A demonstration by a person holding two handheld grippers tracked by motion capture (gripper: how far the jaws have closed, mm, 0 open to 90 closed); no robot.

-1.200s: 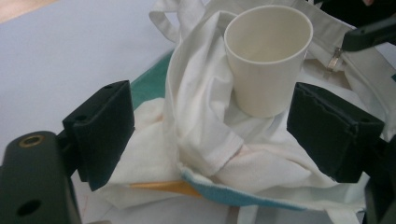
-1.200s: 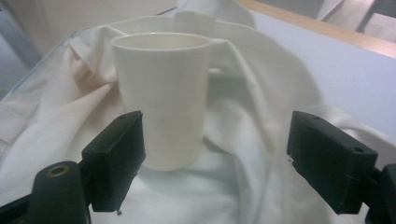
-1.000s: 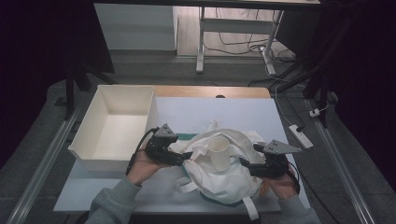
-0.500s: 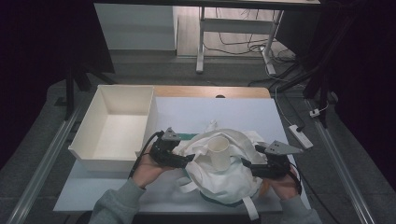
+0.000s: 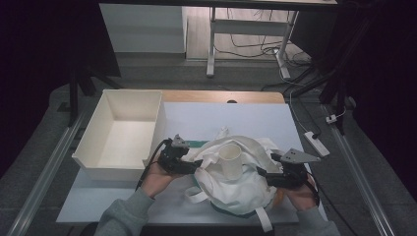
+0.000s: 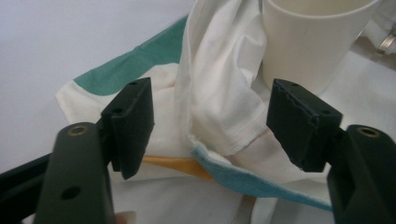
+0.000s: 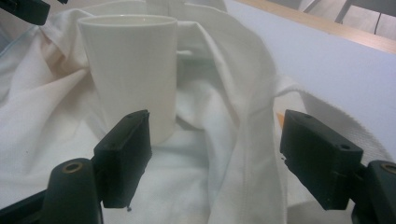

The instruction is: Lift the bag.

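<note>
I had the white cloth bag (image 5: 236,189) lying crumpled on the white tabletop (image 5: 221,115), near its front edge, with a white cup (image 5: 231,160) standing upright in the middle of it and the fabric bunched up around the cup's sides. My left gripper (image 6: 212,126) sat at the bag's left edge; its jaws had just been closing, with a fold of the fabric between them, but the pads stood clear of the cloth on both sides, so nothing was gripped. My right gripper (image 7: 217,154) was at the bag's right edge, jaws apart around another ridge of fabric, also not pinching. I judged the work was early: the cup was placed, both grips still had to be made. The white bin (image 5: 120,132) to the left sat unused.
</note>
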